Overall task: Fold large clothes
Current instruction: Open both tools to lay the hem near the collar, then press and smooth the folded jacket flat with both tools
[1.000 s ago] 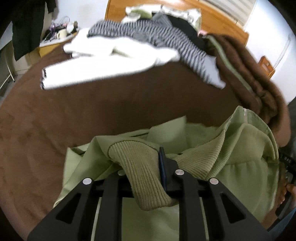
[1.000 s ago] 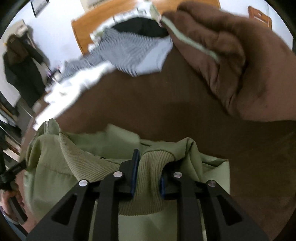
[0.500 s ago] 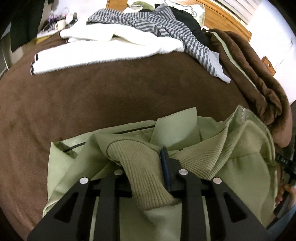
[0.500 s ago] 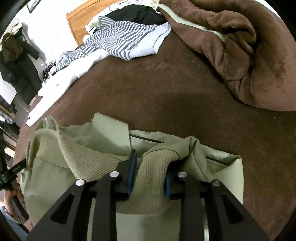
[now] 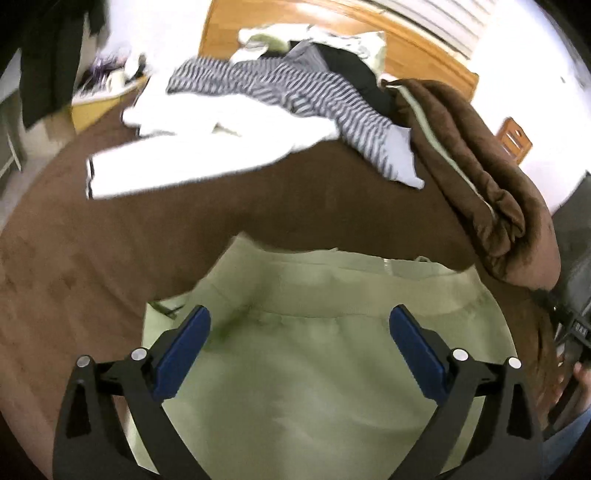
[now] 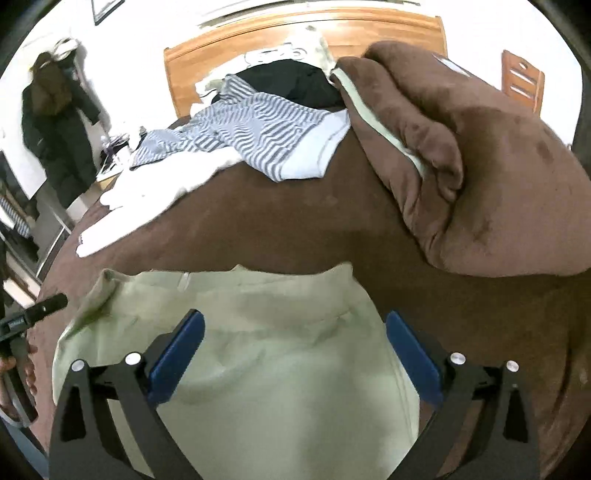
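A light green jacket lies folded on the brown bed cover, close below both grippers; it also shows in the right wrist view. Its ribbed hem runs across as a band in the left wrist view. My left gripper is open and empty above the jacket, blue pads wide apart. My right gripper is open and empty above the jacket's right part, blue pads wide apart.
A white garment and a grey striped garment lie at the far side of the bed. A rolled brown blanket lies on the right. A wooden headboard stands behind. A dark coat hangs at the left.
Both grippers have opened and let go of the jacket's ribbed cuffs. The jacket now lies flatter on the bed, and both grippers have drawn up and back from it.
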### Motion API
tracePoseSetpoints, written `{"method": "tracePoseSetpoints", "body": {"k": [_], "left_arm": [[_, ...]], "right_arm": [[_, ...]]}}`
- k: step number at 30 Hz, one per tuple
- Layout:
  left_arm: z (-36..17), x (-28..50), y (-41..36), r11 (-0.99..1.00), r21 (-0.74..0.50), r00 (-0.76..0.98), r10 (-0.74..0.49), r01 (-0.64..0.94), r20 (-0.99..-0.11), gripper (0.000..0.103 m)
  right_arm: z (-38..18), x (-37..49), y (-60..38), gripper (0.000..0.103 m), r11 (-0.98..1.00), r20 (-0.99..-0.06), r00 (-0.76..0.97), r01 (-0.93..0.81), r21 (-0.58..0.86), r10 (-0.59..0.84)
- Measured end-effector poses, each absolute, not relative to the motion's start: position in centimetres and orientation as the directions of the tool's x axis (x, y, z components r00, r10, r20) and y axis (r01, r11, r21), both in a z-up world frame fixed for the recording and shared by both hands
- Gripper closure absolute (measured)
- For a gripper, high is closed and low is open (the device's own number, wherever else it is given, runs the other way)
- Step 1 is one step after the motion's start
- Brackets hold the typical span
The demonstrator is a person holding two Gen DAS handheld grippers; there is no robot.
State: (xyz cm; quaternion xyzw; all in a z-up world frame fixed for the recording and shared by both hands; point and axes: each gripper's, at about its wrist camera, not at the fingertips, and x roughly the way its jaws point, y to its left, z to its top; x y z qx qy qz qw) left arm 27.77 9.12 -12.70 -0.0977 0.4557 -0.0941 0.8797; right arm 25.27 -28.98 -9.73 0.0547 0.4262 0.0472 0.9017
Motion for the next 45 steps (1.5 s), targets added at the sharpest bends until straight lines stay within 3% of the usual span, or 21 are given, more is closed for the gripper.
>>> {"method": "tracePoseSetpoints", "body": {"k": [6,13,17,30,33,39,45], "left_arm": [[-14.3,27.2,7.0,0.978,-0.179,0.515,-0.208,0.105,-0.832,0.007],[-21.1,27.3,6.6,0.982,-0.171,0.407,-0.189,0.08,-0.894,0.007],[-23.1,27.5,6.4,0.988,-0.115,0.453,-0.15,0.103,-0.879,0.006],[-24.1,30.6,6.3,0.994,-0.071,0.512,-0.103,0.082,-0.852,0.006],[-22.8,30.0,6.1,0.995,-0.084,0.511,-0.102,0.06,-0.854,0.014],[-19.1,29.8,2.4,0.983,-0.104,0.546,-0.172,0.153,-0.82,0.009],[-20.4,30.6,-0.4,0.986,-0.081,0.519,-0.147,0.149,-0.842,0.01]], "right_arm": [[-12.5,25.1,-26.0,0.006,0.993,-0.831,0.552,-0.113,0.012,0.073],[-20.1,25.6,-24.2,0.007,0.992,-0.912,0.41,-0.126,-0.015,0.038],[-22.7,26.8,-25.7,0.006,0.998,-0.91,0.414,-0.069,0.002,0.03],[-23.6,29.9,-27.7,0.005,0.999,-0.892,0.451,-0.036,0.027,0.04],[-23.2,29.9,-27.9,0.005,0.999,-0.892,0.448,-0.03,0.045,0.054],[-21.8,28.7,-27.5,0.005,0.997,-0.888,0.453,-0.048,0.063,0.078],[-20.3,25.5,-27.5,0.006,0.997,-0.876,0.476,-0.06,0.053,0.075]]}}
